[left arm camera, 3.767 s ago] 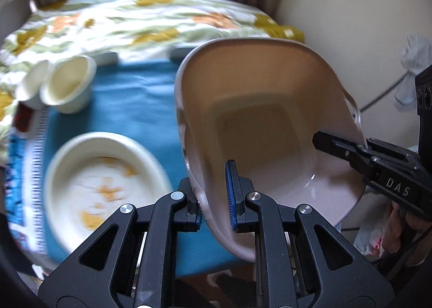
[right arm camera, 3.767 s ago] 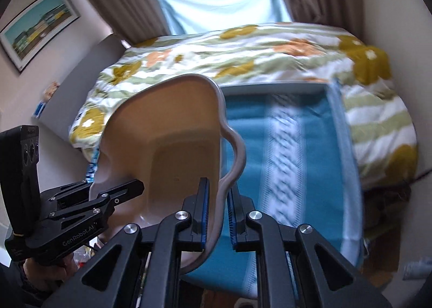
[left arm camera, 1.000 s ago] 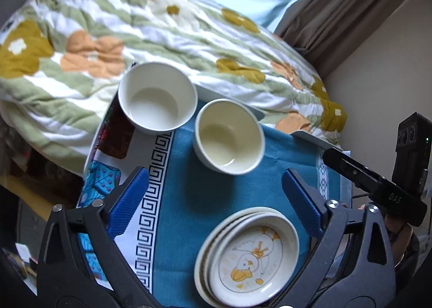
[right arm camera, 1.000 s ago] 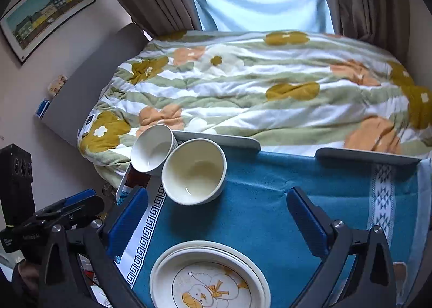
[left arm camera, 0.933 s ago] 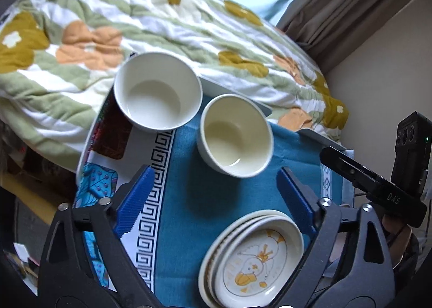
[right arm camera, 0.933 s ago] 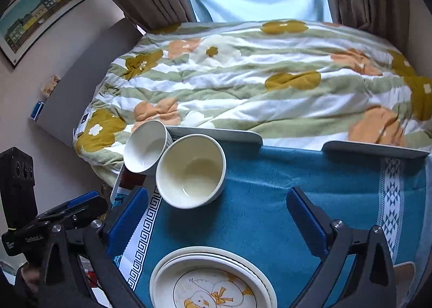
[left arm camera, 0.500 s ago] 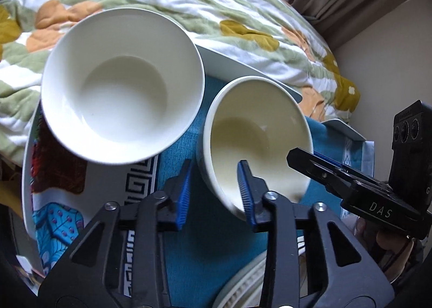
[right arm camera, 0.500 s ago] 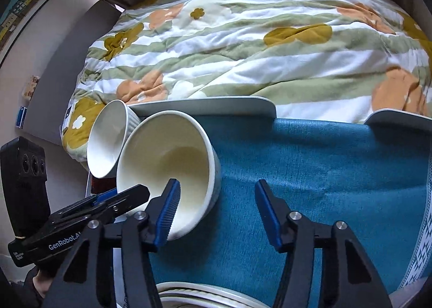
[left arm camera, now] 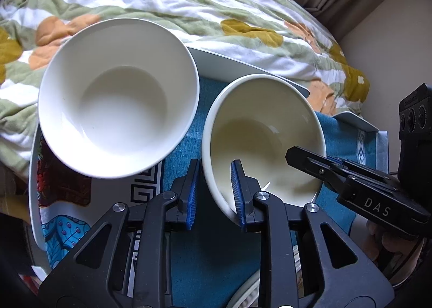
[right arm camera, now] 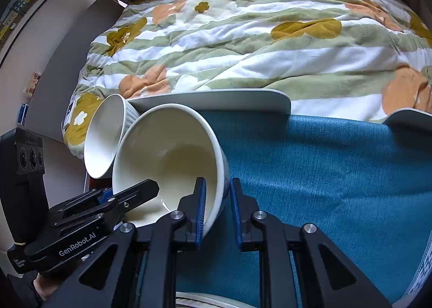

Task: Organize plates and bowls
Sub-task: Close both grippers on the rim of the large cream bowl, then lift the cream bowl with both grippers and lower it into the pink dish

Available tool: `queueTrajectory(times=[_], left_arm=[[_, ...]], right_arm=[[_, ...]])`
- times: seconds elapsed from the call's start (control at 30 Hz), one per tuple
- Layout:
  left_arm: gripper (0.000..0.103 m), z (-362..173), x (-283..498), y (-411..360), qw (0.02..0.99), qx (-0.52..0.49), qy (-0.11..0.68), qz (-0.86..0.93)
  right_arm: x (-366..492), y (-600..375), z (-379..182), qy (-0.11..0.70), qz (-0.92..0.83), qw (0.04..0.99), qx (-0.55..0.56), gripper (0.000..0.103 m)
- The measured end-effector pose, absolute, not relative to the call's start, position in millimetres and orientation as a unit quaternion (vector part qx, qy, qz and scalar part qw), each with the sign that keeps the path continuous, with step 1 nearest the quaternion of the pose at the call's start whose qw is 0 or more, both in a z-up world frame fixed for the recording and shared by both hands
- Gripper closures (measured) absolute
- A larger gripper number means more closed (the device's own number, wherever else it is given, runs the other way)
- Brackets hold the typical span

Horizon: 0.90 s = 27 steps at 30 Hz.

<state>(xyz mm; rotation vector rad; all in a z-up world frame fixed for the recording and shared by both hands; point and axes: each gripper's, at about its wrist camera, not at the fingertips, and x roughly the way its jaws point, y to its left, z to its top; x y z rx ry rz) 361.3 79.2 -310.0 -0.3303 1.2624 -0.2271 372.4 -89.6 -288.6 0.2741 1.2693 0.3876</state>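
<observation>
A cream bowl (left arm camera: 266, 129) sits on the blue cloth, also in the right wrist view (right arm camera: 172, 156). My left gripper (left arm camera: 214, 186) straddles its near-left rim, one pad inside and one outside, with a small gap. My right gripper (right arm camera: 217, 202) straddles its right rim the same way, jaws narrow but not pressed. A white bowl (left arm camera: 118, 108) stands to the left, touching it; it also shows in the right wrist view (right arm camera: 104, 137).
A stack of plates (left arm camera: 251, 291) peeks at the bottom edge. The blue cloth (right arm camera: 337, 173) covers a white tray (right arm camera: 216, 100) beside a flowered quilt (right arm camera: 256, 37). A patterned mat (left arm camera: 59, 189) lies under the white bowl.
Both grippers moved down to the cream bowl and narrowed from wide open to straddle its rim on opposite sides. Earlier they held a beige basin, no longer in view.
</observation>
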Motion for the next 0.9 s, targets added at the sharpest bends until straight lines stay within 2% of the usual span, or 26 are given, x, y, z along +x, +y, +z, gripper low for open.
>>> queueTrajectory(times=[0.27,0.5,0.9], left_arm=[[0.083,-282.1,348.3,75.2,0.805,-0.134,0.568,-0.108],[0.083,-233.0,328.1,54.7,0.821,-0.120,0.545,-0.124],[0.083,-155.3,267.2,-51.6,0.845,-0.087,0.499,-0.170]], right_arm=[[360.8,-90.3,-267.2,0.567,0.178,0.794,0.124,0.087],[334.2,-110.6,-228.8,0.539,0.172,0.813,0.137,0.087],[258.3,-207.7,-159.2,0.468,0.150,0.854,0.168,0.087]])
